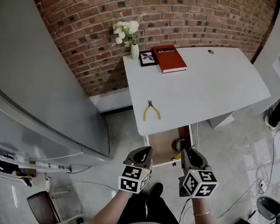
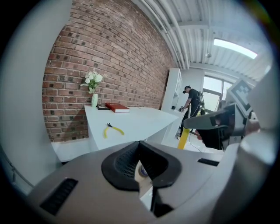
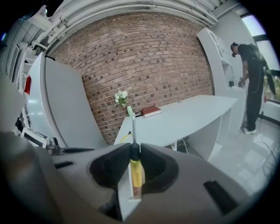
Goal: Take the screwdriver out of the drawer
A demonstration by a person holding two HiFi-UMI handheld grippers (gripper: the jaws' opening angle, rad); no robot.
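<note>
My right gripper is shut on a screwdriver with a yellow handle, gripped near the top of that handle. Its metal shaft stands upright above the jaws. In the head view the right gripper hovers just in front of the open drawer under the white desk, and a bit of the yellow screwdriver shows beside it. My left gripper hangs level with it, to the left of the drawer's front. The left gripper holds nothing and its tips meet.
Yellow-handled pliers lie near the desk's front edge. A red book, a picture frame and a vase of flowers stand at the back. A tape roll lies in the drawer. A person stands far right.
</note>
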